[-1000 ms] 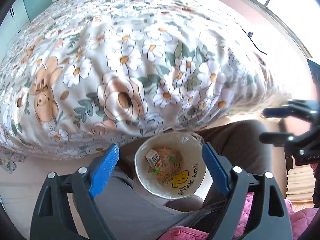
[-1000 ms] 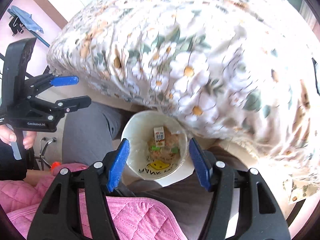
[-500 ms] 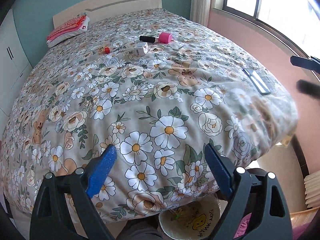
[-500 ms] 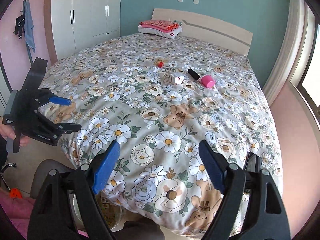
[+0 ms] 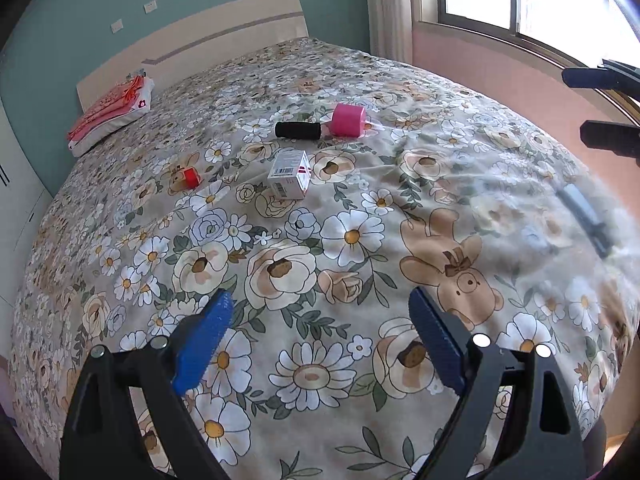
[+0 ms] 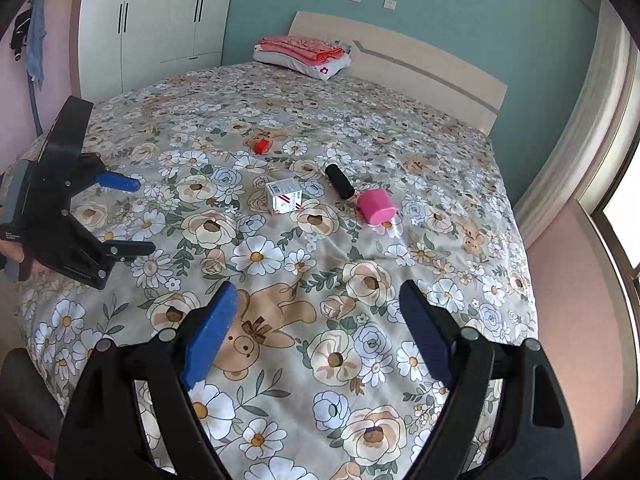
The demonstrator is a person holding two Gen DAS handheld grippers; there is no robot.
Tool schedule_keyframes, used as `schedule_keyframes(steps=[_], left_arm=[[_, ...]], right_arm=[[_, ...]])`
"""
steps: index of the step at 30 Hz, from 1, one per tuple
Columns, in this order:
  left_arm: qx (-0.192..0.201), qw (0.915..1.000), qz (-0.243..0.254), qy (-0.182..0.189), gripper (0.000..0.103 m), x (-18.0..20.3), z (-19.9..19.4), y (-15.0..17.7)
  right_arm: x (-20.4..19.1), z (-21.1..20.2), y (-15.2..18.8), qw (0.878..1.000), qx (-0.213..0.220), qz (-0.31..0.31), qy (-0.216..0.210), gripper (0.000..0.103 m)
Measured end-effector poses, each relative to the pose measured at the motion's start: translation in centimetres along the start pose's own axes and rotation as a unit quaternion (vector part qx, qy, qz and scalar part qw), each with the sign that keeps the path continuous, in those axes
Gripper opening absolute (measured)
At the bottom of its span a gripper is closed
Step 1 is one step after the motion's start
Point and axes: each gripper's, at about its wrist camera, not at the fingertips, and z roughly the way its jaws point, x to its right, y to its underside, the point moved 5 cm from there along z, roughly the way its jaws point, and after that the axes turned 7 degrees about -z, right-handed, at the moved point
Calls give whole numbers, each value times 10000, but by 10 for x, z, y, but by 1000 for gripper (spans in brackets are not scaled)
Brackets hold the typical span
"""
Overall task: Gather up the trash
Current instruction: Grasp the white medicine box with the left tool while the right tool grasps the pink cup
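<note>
Where bedspread floral: teal walls.

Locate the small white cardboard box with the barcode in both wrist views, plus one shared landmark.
Left wrist: small white cardboard box lies on the floral bedspread, upper centre, just below the black cylinder.
Right wrist: the box sits near picture centre, left of the black cylinder.
Shared landmark: pink cup lying on its side beside the cylinder.
</note>
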Motion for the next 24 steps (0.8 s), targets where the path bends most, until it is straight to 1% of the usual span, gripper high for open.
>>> schedule_keyframes(steps=[2,4,5,8,11,15,17,19,20,22,24], left_arm=[[4,10000,4,83,91,-6,29,-20],[2,10000,38,-41,91,-13,61,-38],[-21,10000,74,-22,91,-15,78,-46],[-57,9999,52,72,91,-21,119,-66],[-164,9996,-35,239,91,-25,154,-81],[-208,9994,-13,272,91,-27,188,-93],[-203,9995,33,241,91,-28,200,-98],[-241,9994,17,227,91,-30,211,-101],[-265,9994,-22,237,91,-31,216,-103],[-273,9993,-108,251,91,-35,223,-106],[-299,9989,-223,297,91,-39,231,-110]], right_arm=[[20,46,-11,9999,-149,-8,-12,82],[37,94,-21,9994,-345,-30,-25,82],[45,117,-23,9990,-452,-55,-12,82],[64,182,-34,9972,-713,-201,75,82],[77,237,-42,9952,-936,-289,-8,82],[86,293,-58,9913,-1202,-531,-9,82],[92,319,-63,9879,-1418,-632,-13,82],[100,342,-68,9846,-1589,-721,97,82],[105,352,-69,9833,-1660,-734,153,82],[114,369,-71,9820,-1756,-689,125,82],[120,384,-73,9811,-1844,-592,20,82]])
